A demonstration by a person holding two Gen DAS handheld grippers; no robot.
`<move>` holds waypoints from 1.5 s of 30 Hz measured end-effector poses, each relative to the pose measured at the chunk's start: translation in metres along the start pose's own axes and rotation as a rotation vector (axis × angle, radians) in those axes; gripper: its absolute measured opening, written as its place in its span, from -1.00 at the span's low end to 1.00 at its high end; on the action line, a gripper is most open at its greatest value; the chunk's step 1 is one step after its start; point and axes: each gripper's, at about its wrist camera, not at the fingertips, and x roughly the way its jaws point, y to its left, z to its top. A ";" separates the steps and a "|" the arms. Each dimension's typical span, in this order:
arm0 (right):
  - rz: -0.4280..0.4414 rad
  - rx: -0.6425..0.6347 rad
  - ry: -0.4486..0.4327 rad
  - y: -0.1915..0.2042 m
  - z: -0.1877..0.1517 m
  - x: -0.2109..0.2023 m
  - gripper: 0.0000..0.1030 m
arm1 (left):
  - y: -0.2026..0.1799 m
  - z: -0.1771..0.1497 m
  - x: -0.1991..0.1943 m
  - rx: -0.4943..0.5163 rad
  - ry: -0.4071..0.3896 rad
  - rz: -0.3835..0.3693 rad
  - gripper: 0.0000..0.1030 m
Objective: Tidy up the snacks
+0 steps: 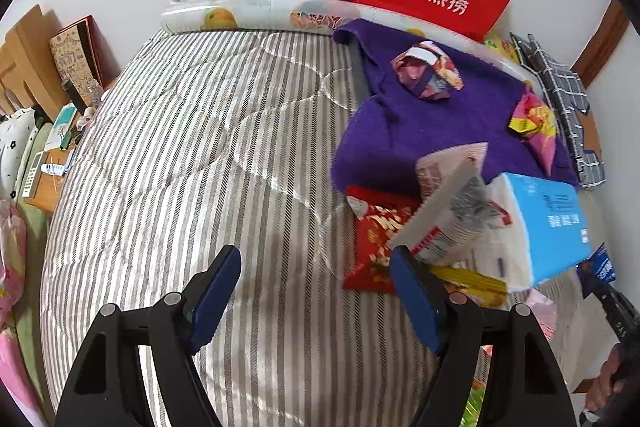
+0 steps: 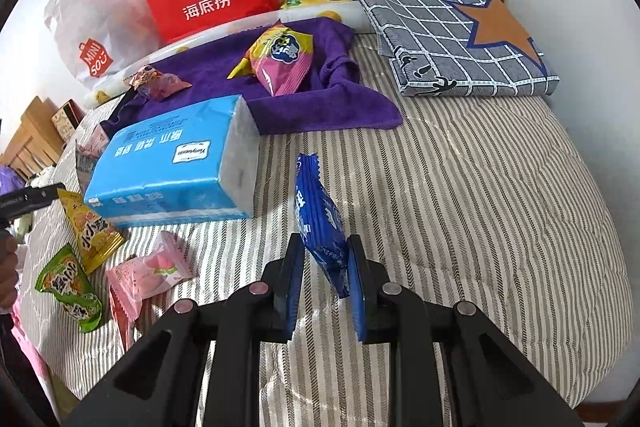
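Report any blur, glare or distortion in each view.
Left wrist view: the white crinkled snack packet beside the open left claw is motion-blurred; fisheye bows the striped grey quilt. Right wrist view: sharp; the blue foil snack packet shows mild sheen.

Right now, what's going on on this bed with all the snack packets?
A person is sorting snacks on a striped quilt with two handheld grippers. The right gripper is shut on a blue foil snack packet, held upright above the quilt. The left gripper is open and empty beside the pile. Other packets lie around a blue tissue pack, and two rest on a purple towel.
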 end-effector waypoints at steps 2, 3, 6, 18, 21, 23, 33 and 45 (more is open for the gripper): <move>-0.005 0.003 0.003 0.000 0.002 0.002 -0.59 | -0.001 0.004 0.005 0.001 0.001 -0.018 0.45; -0.007 0.004 0.005 0.001 0.004 0.003 -0.59 | -0.002 0.006 0.008 0.004 0.002 -0.032 0.45; -0.010 0.003 0.009 0.002 0.006 0.004 -0.59 | -0.010 0.011 0.016 0.037 0.013 -0.058 0.45; -0.017 -0.001 0.010 0.003 0.008 0.004 -0.59 | -0.039 0.004 0.038 0.135 0.064 -0.039 0.49; -0.020 0.004 0.009 0.000 0.007 0.003 -0.59 | -0.047 0.001 0.039 0.161 0.039 -0.004 0.45; -0.020 0.013 0.012 -0.002 0.005 0.004 -0.59 | -0.046 0.000 0.037 0.159 0.026 -0.004 0.21; 0.006 0.009 0.015 0.004 -0.004 0.006 -0.59 | -0.022 -0.010 0.024 0.110 0.028 0.011 -0.24; 0.061 -0.022 -0.038 0.021 -0.004 -0.028 -0.60 | -0.026 -0.026 -0.029 0.106 -0.036 -0.025 -0.24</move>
